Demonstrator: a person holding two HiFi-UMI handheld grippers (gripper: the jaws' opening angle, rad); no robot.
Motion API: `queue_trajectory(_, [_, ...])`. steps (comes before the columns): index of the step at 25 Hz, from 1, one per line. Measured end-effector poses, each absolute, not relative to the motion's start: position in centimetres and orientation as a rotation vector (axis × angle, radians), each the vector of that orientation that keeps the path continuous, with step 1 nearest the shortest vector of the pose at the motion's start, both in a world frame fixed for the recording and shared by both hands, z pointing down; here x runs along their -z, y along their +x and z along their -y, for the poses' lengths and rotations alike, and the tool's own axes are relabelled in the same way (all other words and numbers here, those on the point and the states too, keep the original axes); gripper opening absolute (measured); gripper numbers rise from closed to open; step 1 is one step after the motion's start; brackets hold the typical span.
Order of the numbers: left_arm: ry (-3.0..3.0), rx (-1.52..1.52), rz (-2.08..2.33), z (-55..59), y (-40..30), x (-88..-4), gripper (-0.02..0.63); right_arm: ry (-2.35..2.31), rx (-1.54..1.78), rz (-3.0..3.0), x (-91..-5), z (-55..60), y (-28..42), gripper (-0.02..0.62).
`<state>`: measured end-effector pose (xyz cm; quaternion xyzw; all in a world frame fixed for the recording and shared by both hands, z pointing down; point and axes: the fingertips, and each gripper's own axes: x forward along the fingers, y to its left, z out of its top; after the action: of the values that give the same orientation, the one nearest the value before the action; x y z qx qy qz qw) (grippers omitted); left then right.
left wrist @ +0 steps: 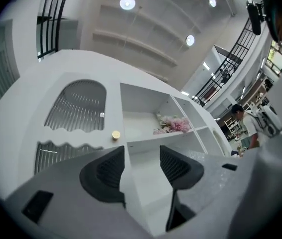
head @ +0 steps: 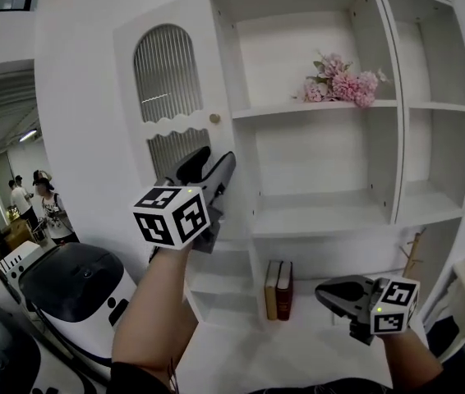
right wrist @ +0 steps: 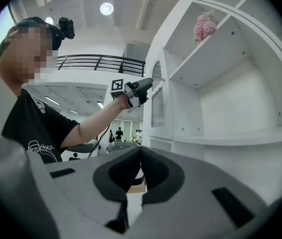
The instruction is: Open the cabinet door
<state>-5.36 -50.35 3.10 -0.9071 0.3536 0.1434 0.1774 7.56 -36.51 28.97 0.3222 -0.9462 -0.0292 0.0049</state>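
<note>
The white cabinet door has an arched ribbed-glass window and a small gold knob near its right edge. It looks flush with the cabinet front. My left gripper is raised in front of the door, just below the knob, with its jaws open and nothing between them. In the left gripper view the knob sits just above the left pad, and the gripper frames the door's right edge. My right gripper hangs low at the right, shut and empty. The right gripper view shows the left gripper by the door.
Open shelves fill the cabinet to the right of the door, with pink flowers on an upper shelf and two books upright on a low one. A white and black machine stands at lower left. People stand far off at the left.
</note>
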Motion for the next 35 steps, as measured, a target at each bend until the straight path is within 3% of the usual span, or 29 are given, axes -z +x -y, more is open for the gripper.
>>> queue_trajectory(20, [-2.448, -0.417, -1.146, 58.5, -4.9, 2.9, 0.213, 1.234, 0.037, 2.863, -30.5, 37.3, 9.4, 0.005])
queue_trajectory(24, [-2.395, -0.411, -1.181, 58.7, -5.1, 3.2, 0.114, 1.237, 0.025, 2.849, -30.9, 37.4, 9.4, 0.005])
queue_trajectory(35, [-2.374, -0.316, -1.246, 59.0, -4.5, 2.4, 0.083, 1.249, 0.039, 2.861, -30.8, 35.4, 9.7, 0.004])
